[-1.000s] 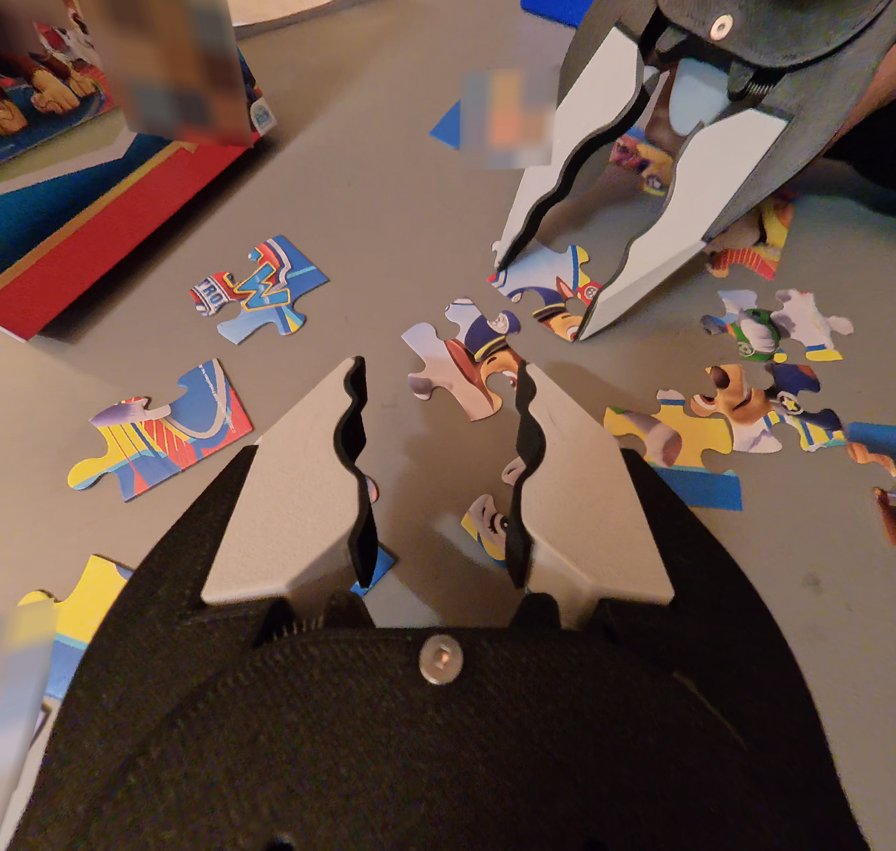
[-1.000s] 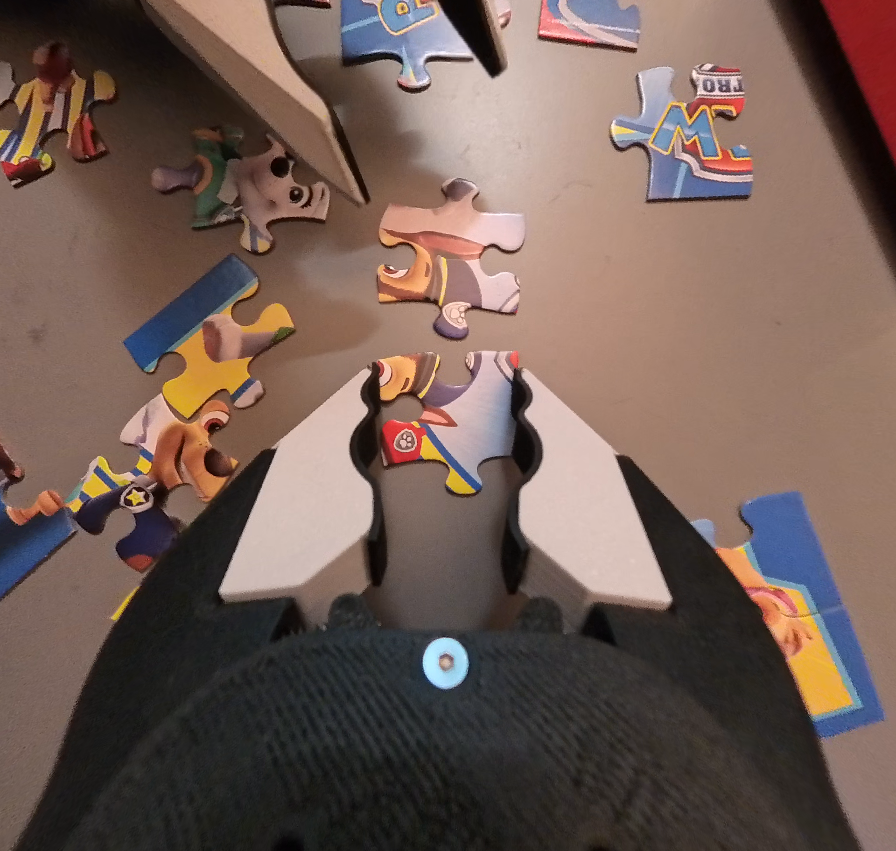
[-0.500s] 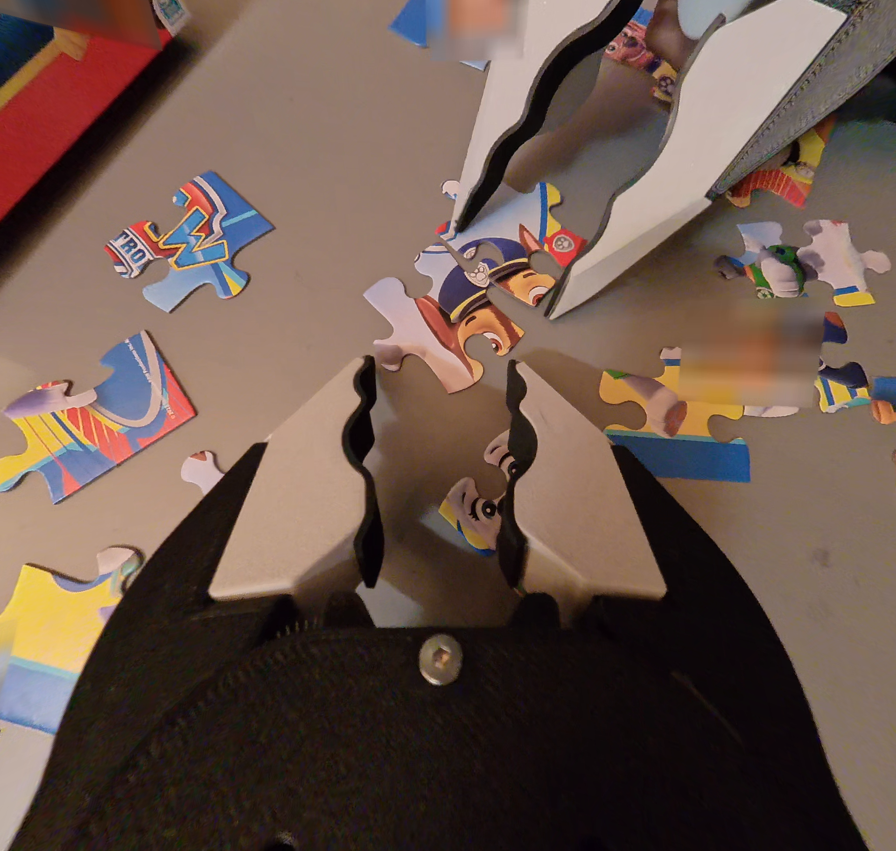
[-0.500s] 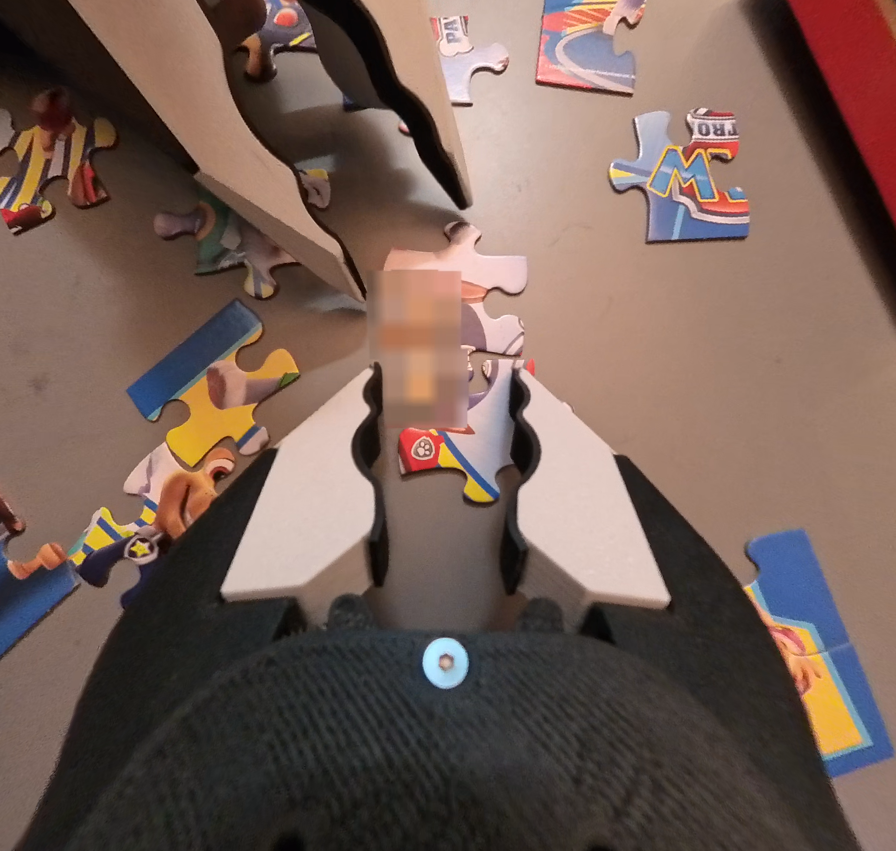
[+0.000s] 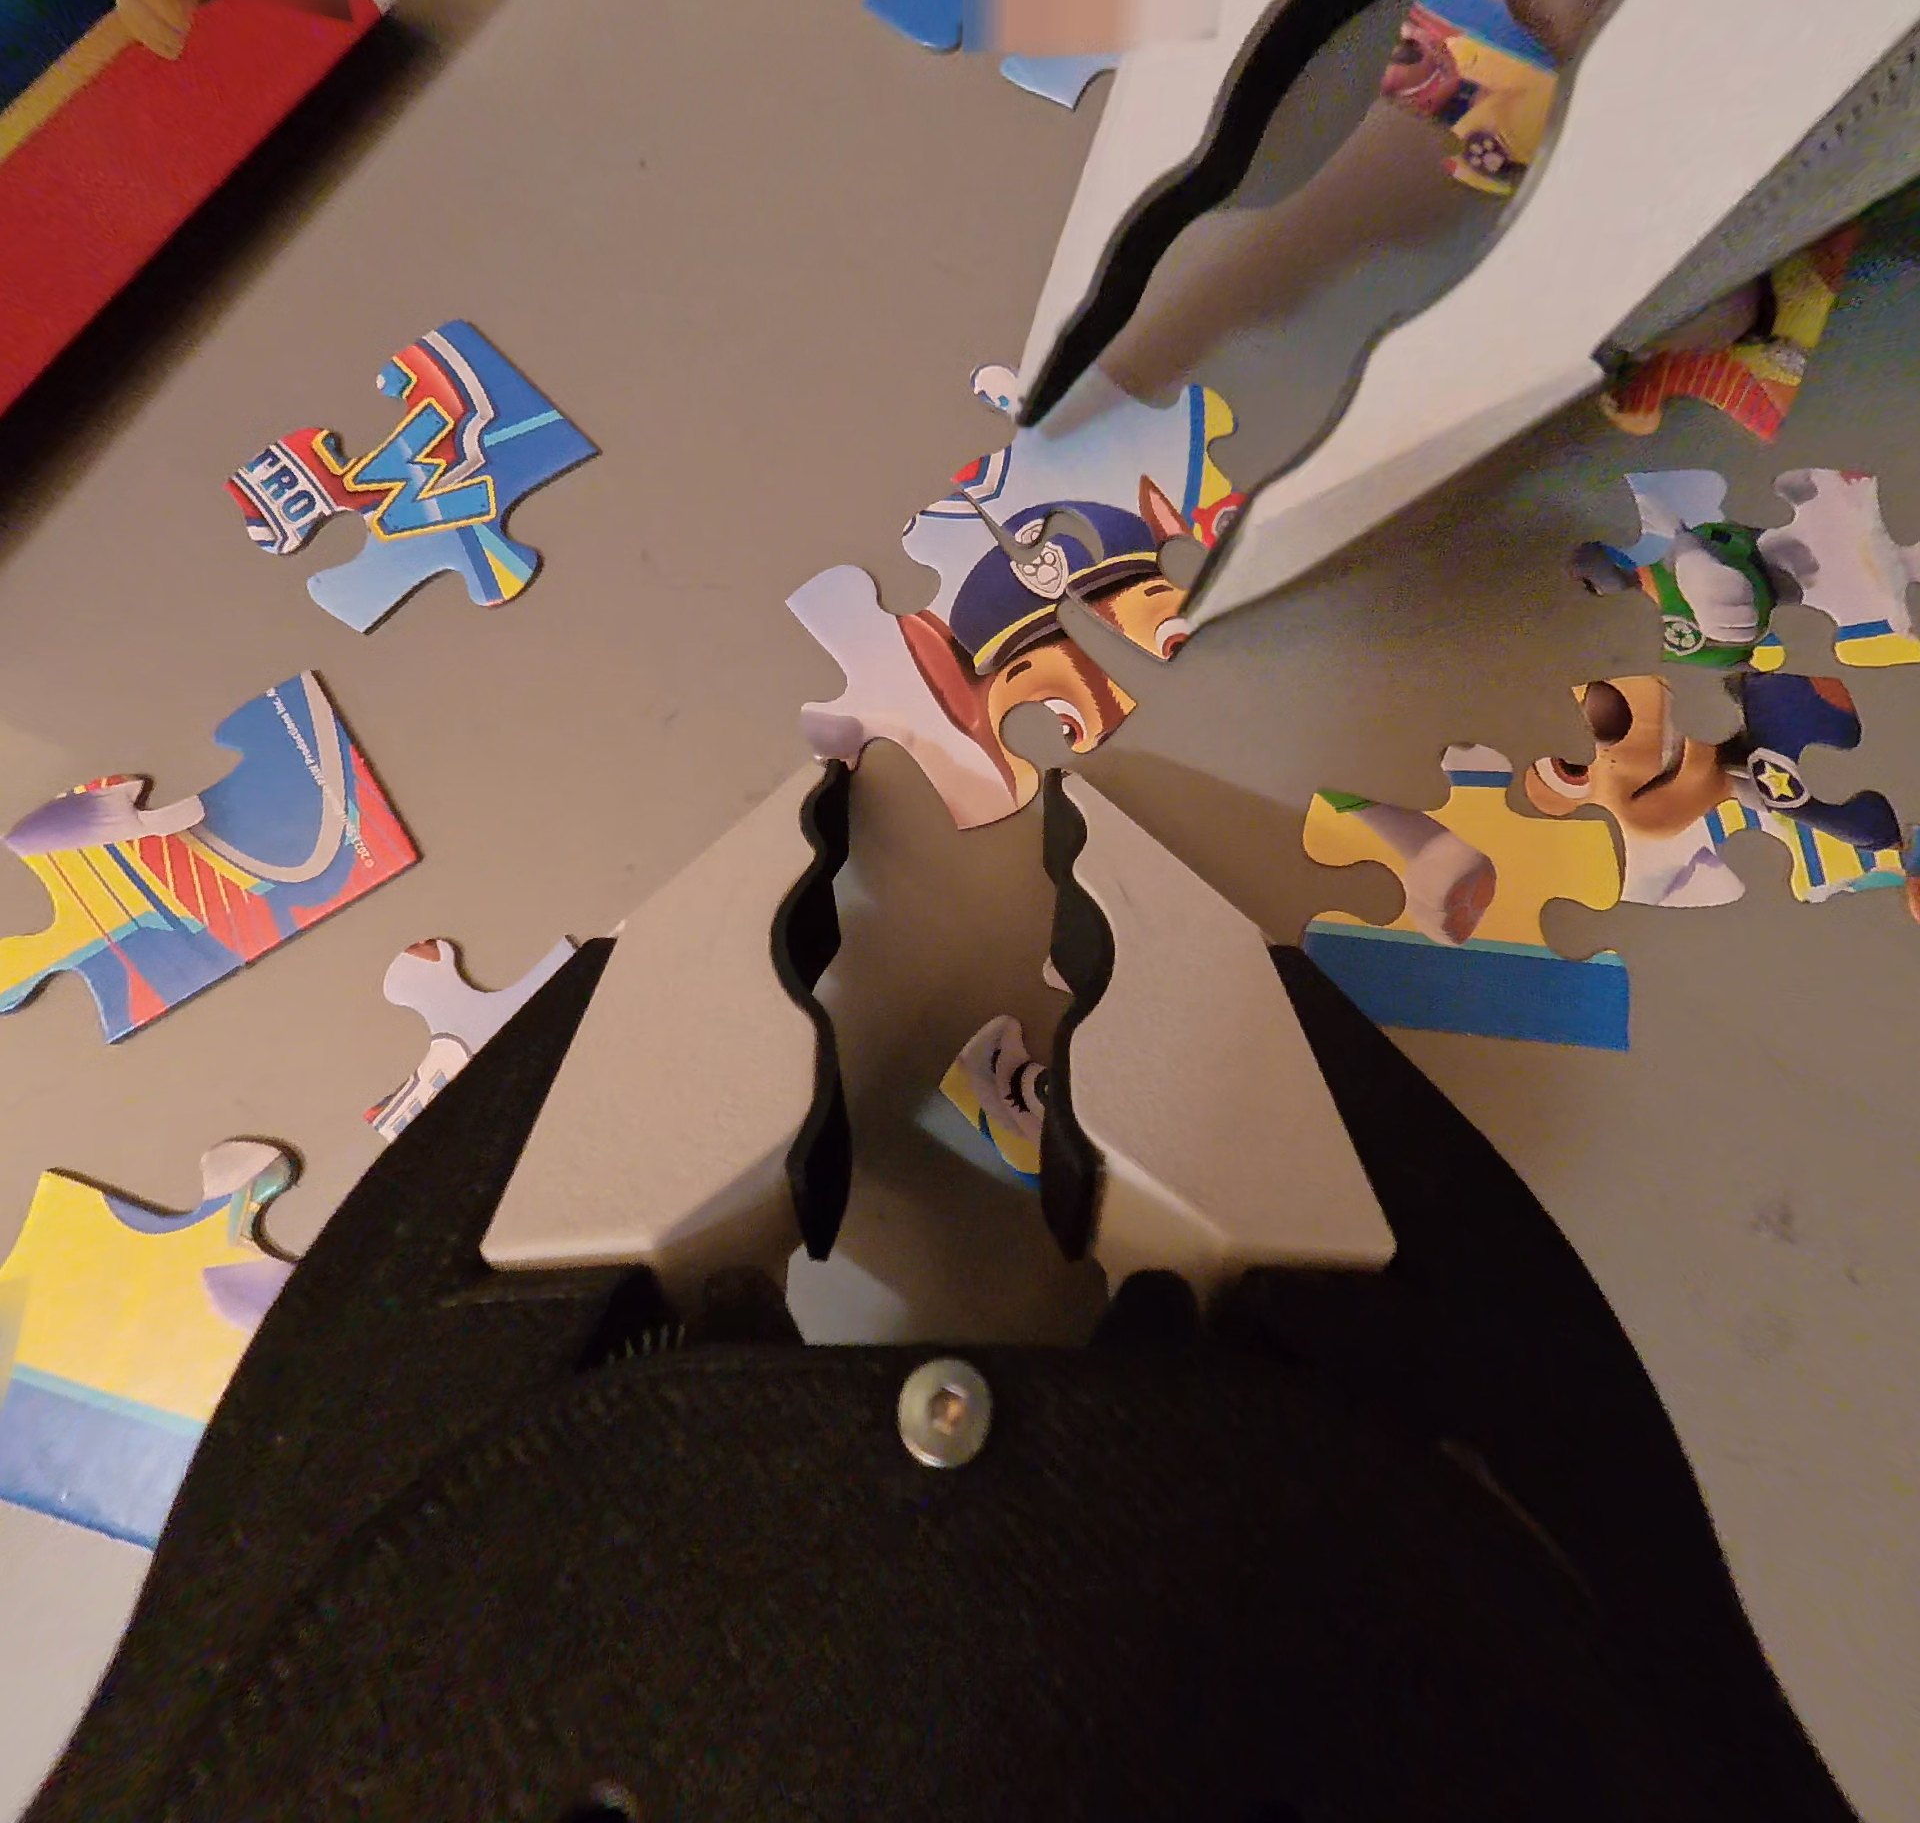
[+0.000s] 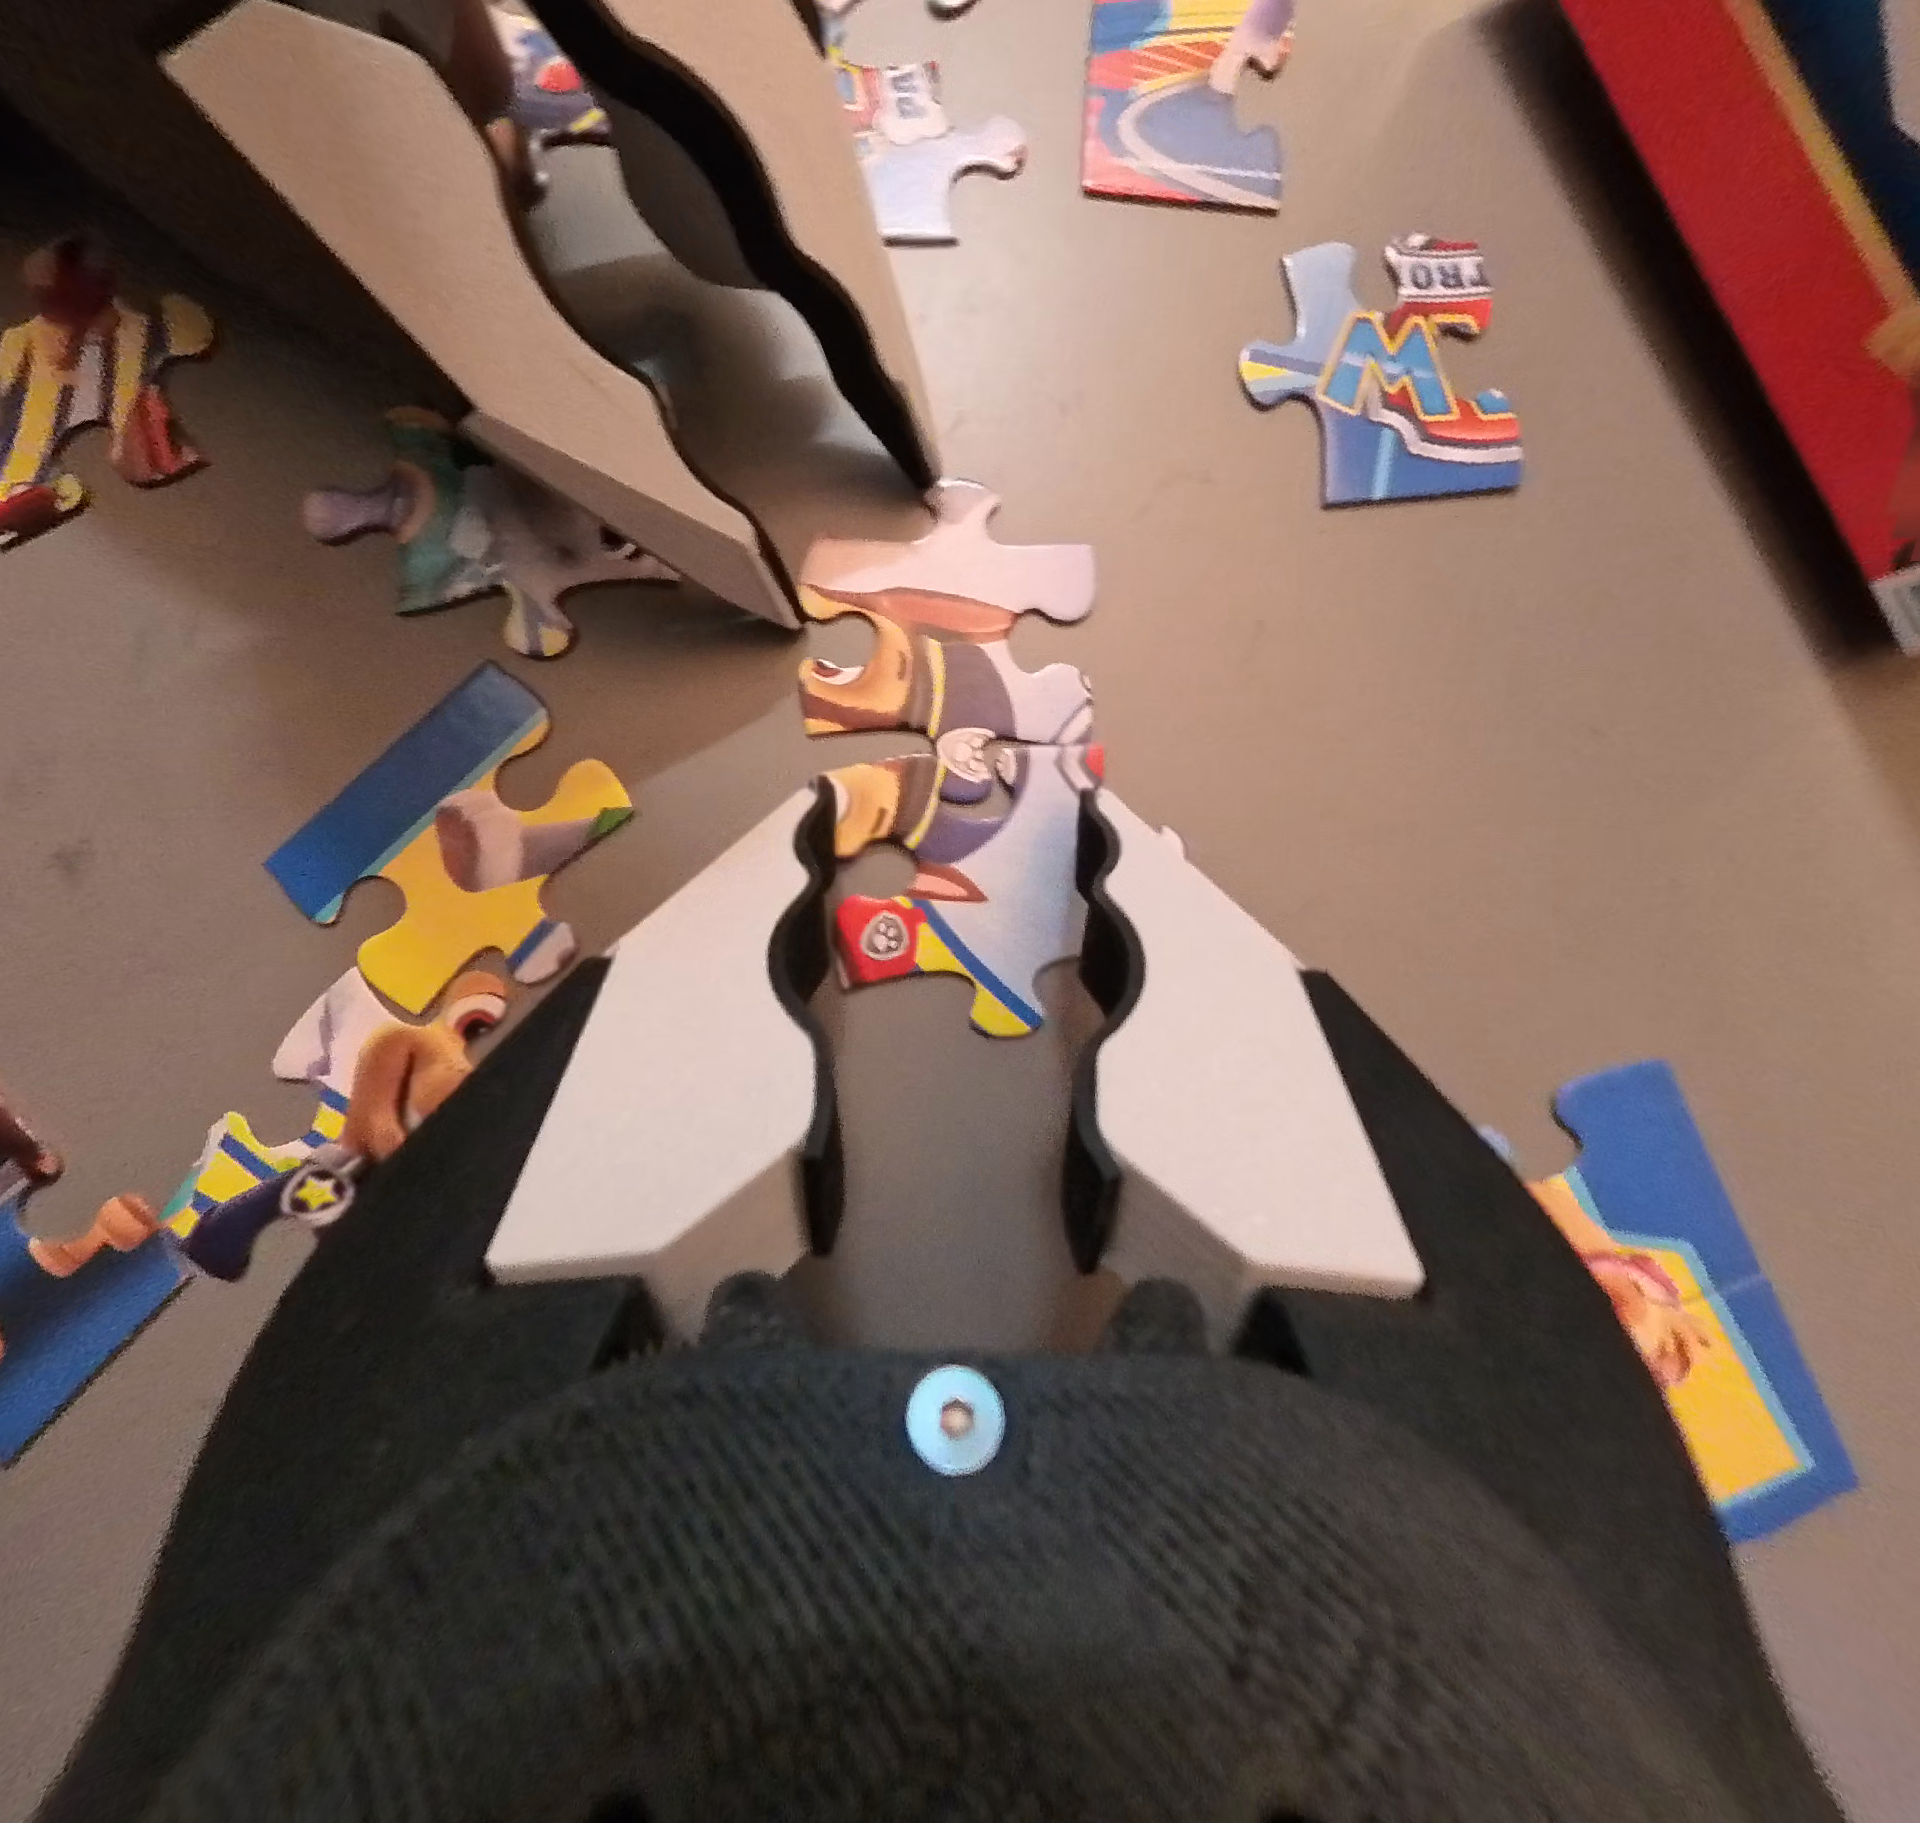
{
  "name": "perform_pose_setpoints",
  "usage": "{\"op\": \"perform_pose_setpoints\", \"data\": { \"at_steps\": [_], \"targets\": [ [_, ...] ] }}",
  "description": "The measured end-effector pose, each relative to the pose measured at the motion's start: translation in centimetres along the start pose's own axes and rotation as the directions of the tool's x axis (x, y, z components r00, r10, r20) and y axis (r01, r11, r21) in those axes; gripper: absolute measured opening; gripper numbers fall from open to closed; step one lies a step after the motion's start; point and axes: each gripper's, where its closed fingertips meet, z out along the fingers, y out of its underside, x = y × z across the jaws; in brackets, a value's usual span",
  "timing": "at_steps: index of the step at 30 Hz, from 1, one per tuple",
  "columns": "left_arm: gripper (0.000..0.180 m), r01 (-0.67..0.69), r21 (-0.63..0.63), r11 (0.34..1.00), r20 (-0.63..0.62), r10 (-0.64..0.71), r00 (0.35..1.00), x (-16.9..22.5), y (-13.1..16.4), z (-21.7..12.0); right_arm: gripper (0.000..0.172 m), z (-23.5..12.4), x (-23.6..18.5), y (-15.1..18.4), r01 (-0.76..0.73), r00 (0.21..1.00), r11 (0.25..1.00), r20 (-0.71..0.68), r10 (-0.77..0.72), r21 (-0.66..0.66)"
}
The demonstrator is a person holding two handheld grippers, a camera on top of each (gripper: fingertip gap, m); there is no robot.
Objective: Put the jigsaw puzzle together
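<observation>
Grey table (image 5: pixel 675 215) w/ loose jigsaw pcs scattered over it. R gripper (image 6: pixel 951 817) is closed on the badge piece (image 6: pixel 966 890), a cartoon pc w/ a red badge, yellow and pale blue. The pc lies flat between its fingers, one edge against each black pad, tips down at the tabletop. Directly ahead of it lies the ear piece (image 5: pixel 914 672), white w/ a brown ear and part of a blue cap. The two pcs meet edge to edge and the cap picture runs across the seam. L gripper (image 5: pixel 940 771) comes at the ear piece from the opposite side. Its fingers are apart, one tip at the pc's small knob, the other at the near corner, both looking in contact w/ the edge. Can't tell if they actually pinch it. The two grippers face each other, tips near, w/ the joined pair between them. To the L gripper's left lie a blue letter piece (image 5: pixel 416 485) and a striped red-blue piece (image 5: pixel 208 859), both well apart from the pair. To its right are a yellow piece w/ a blue border (image 5: pixel 1455 921) and a green-pup piece (image 5: pixel 1714 589). A red box (image 5: pixel 135 173) sits at the far left edge of the table.
</observation>
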Motion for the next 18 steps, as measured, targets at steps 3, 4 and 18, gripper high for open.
{"op": "perform_pose_setpoints", "data": {
  "at_steps": [3,4,18],
  "targets": [
    [0.036,0.001,-0.002,1.0,0.002,-0.001,1.0,0.04,0.01,0.01,0.044,-0.07,0.72,0.62,-0.029,0.999,1.0,-0.017,0.029,-0.011],
    [0.036,0.002,-0.002,1.0,0.003,-0.002,1.0,0.04,0.0,0.01,0.044,0.02,0.66,0.78,-0.034,0.999,0.999,-0.011,0.034,-0.014],
    [0.029,0.027,0.004,1.0,-0.021,-0.027,0.999,0.56,-0.17,0.16,0.042,0.4,-0.01,0.59,-0.032,0.998,0.999,-0.052,0.031,-0.027]
  ]
}}
